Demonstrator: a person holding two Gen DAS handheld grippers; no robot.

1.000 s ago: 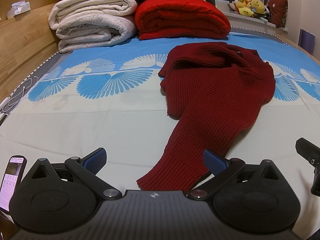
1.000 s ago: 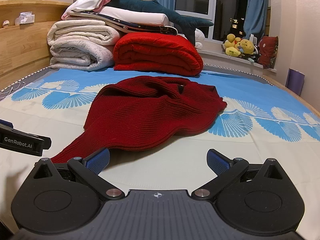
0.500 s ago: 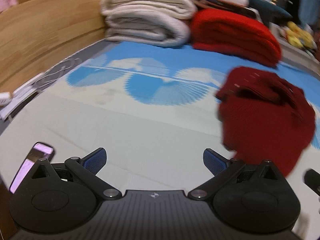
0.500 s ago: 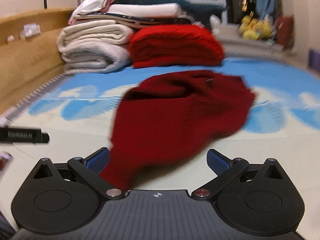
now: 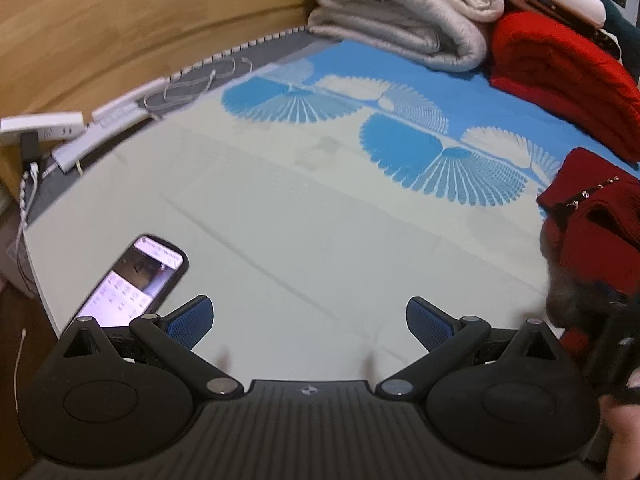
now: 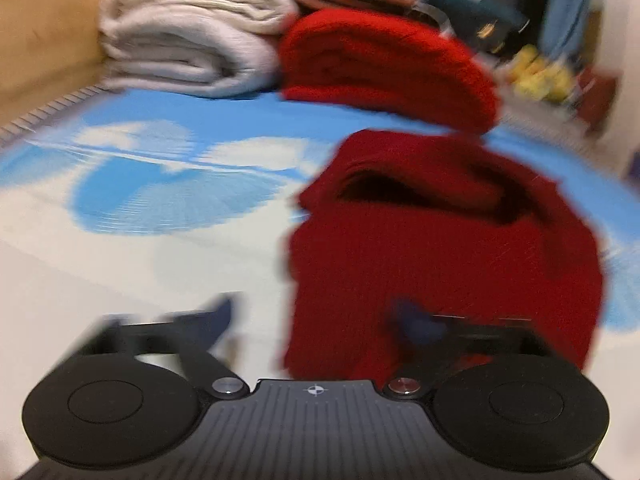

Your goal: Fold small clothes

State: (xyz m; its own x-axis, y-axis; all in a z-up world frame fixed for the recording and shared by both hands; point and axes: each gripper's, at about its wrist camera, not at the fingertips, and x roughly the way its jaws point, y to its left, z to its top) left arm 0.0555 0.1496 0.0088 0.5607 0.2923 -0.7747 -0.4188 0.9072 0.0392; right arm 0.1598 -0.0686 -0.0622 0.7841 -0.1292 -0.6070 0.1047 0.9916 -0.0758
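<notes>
A dark red knitted garment [image 6: 448, 248] lies bunched on the bed, straight ahead in the blurred right wrist view. Its edge shows at the far right of the left wrist view [image 5: 592, 216]. My right gripper [image 6: 324, 324] is open, its fingers partly closed in, with the garment's near end between and over the right finger. My left gripper [image 5: 308, 320] is open and empty over bare sheet, left of the garment.
Folded white blankets [image 5: 400, 8] and a folded bright red blanket [image 5: 560, 72] are stacked at the bed's far end. A lit phone [image 5: 136, 284] lies near the left edge. A wooden bed frame [image 5: 120, 32] with cables and a power strip [image 5: 44, 128] runs along the left.
The left gripper has swung left, away from the garment, toward the phone and bed edge. The right gripper has moved left and closer onto the garment's near end; its fingers have narrowed.
</notes>
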